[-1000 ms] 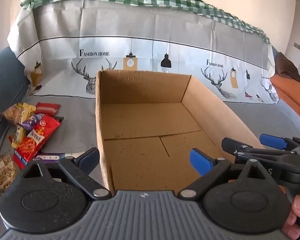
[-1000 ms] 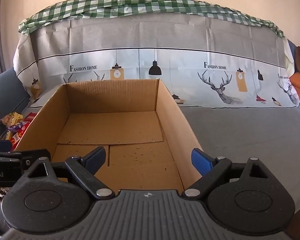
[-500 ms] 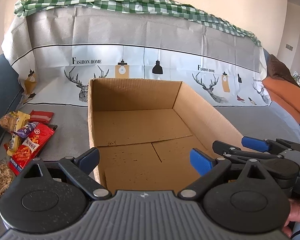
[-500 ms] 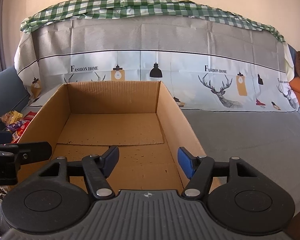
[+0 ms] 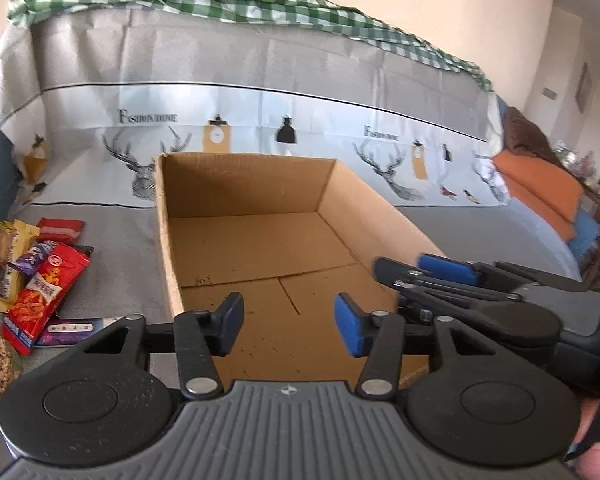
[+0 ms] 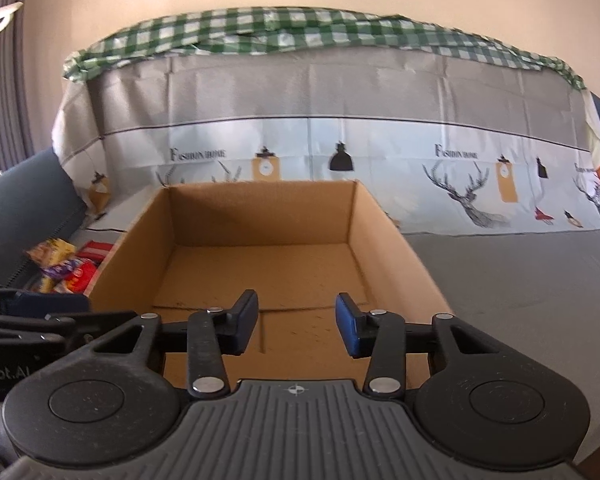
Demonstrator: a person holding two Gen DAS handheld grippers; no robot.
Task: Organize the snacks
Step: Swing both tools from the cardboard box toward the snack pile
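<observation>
An open, empty cardboard box sits on the grey sofa cover; it also shows in the right wrist view. A pile of snack packets lies left of the box, with a red packet on top; it also shows in the right wrist view. My left gripper is open and empty above the box's near end. My right gripper is open and empty, also above the near end. The right gripper shows at the right of the left wrist view.
The sofa back carries a grey deer-print cover and a green checked cloth. An orange cushion lies far right. Bare grey seat spreads right of the box. A blue armrest stands at the left.
Both grippers have narrowed their jaws partway while staying open and empty. Both views have risen and pulled back a little from the box. The snacks have not moved.
</observation>
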